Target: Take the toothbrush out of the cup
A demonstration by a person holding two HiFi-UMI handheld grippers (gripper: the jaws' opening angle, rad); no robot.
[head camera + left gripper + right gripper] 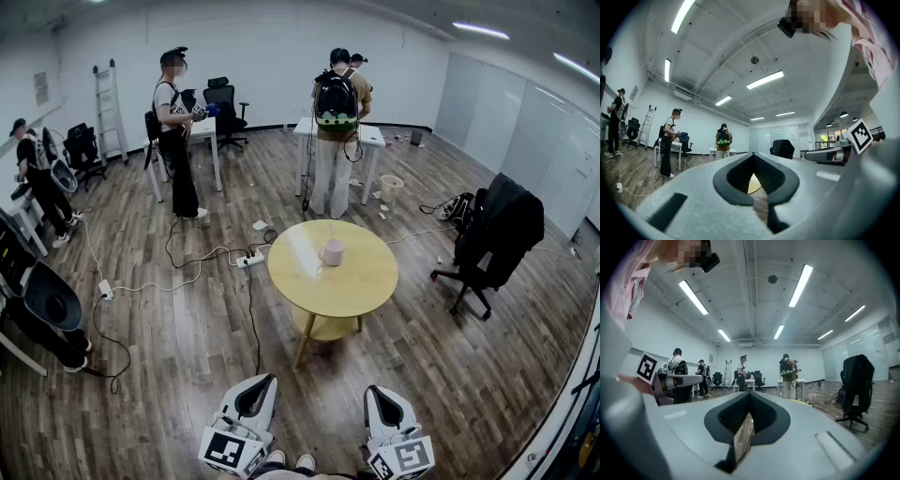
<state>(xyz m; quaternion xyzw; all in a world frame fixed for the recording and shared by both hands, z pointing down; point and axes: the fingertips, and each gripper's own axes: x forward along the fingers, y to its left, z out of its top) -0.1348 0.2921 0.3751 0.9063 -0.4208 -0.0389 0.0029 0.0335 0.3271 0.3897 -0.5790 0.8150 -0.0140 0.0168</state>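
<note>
A pink cup (pixel 333 251) stands near the middle of a round yellow table (pixel 361 291), with a thin toothbrush (pixel 330 232) sticking upright out of it. Both grippers are held low at the bottom of the head view, well short of the table. My left gripper (pixel 268 379) is shut and empty, its tips meeting in the left gripper view (pixel 752 154). A sliver of the yellow table (pixel 752 184) shows through the hollow behind those tips. My right gripper (pixel 371 390) is also shut with nothing held, as the right gripper view (pixel 749 393) shows.
A black office chair draped with a jacket (pixel 497 234) stands right of the table. A power strip and cables (pixel 248 260) lie on the wooden floor to its left. Beyond stand a person with a backpack (pixel 336 122), another person (pixel 176 131), white desks, a bin (pixel 391 187) and a ladder (pixel 108 108).
</note>
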